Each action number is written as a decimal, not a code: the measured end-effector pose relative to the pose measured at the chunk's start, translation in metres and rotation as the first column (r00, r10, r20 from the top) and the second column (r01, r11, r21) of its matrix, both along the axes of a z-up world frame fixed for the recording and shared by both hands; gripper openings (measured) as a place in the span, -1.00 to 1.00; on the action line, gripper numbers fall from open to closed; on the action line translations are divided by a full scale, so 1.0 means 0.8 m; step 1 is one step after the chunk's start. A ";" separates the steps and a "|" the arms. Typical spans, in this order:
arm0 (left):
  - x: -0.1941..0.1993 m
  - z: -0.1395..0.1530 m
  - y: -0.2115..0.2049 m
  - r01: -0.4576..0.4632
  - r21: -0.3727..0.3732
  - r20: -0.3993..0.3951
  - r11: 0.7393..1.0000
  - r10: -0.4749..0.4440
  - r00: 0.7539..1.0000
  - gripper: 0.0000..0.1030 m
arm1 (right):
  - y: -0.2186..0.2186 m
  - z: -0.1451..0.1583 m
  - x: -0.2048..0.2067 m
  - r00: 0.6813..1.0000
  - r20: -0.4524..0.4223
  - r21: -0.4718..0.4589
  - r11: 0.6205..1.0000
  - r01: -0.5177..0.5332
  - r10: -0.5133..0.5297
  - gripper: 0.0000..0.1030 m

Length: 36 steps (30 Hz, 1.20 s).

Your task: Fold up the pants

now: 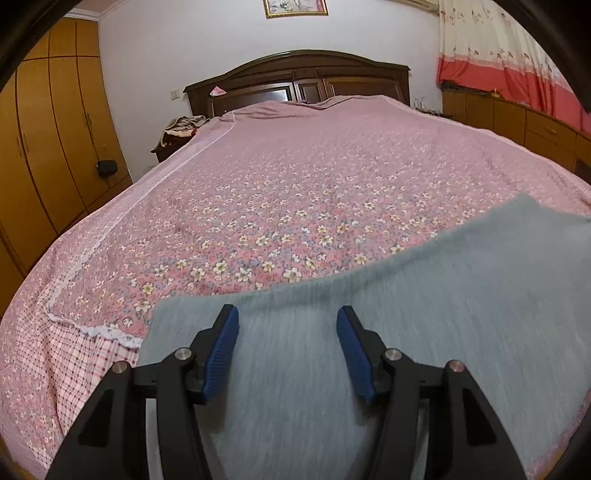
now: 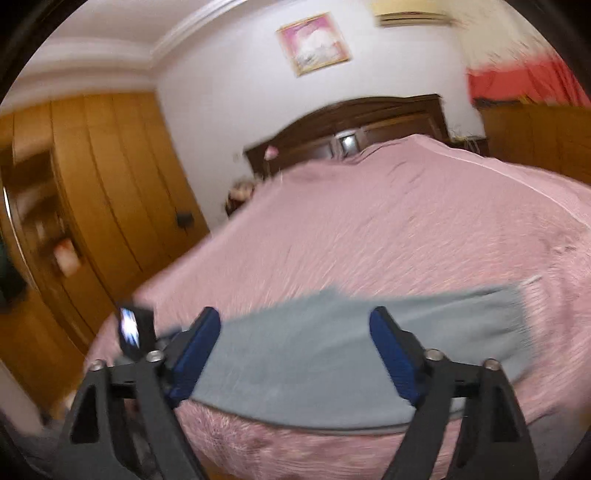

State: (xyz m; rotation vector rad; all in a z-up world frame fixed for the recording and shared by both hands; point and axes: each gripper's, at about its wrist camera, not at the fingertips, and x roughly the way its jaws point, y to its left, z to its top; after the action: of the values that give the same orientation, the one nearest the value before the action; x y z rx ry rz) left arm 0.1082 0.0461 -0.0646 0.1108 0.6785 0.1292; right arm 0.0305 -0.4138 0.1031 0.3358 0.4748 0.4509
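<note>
The grey pants [image 1: 388, 332] lie spread flat on the near part of the bed [image 1: 295, 184], on its pink floral bedspread [image 1: 258, 206]. The left gripper [image 1: 288, 314] hovers over the left end of the cloth with its blue-padded fingers [image 1: 223, 343] spread apart and nothing between them. In the right wrist view, which is blurred, the pants [image 2: 314, 350] form a wide grey band across the bedspread [image 2: 406, 221], and the right gripper [image 2: 295, 314] is above them with its fingers [image 2: 391, 350] wide apart, also holding nothing. A dark wooden headboard [image 1: 299, 74] stands at the far end of the bed, a yellow-brown wardrobe [image 1: 55, 129] to the left, a framed picture [image 1: 295, 7] on the wall.
</note>
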 end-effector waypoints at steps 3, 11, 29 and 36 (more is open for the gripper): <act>-0.003 0.002 0.001 0.001 -0.012 0.002 1.000 -0.001 1.000 0.14 | -0.133 -0.025 0.025 0.988 -0.148 0.224 0.972 0.066 -0.033 0.68; -0.006 0.003 -0.003 -0.011 0.001 0.005 1.000 0.011 1.000 0.14 | -0.256 -0.185 0.052 0.859 -0.511 0.521 0.809 0.271 0.041 0.59; -0.012 0.003 -0.003 -0.027 -0.027 0.004 0.999 0.027 1.000 0.22 | -0.195 -0.202 0.141 0.816 -0.571 0.410 0.892 0.192 0.087 0.61; -0.011 0.003 -0.004 -0.026 -0.027 0.003 0.999 0.026 1.000 0.23 | -0.218 -0.219 0.160 0.797 -0.594 0.455 0.864 0.216 0.114 0.49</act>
State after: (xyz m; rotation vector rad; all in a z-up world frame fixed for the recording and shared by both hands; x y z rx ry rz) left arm 0.0991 0.0429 -0.0624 0.0763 0.6782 0.1452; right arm 0.1582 -0.5879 -0.0722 1.0266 0.9787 0.4011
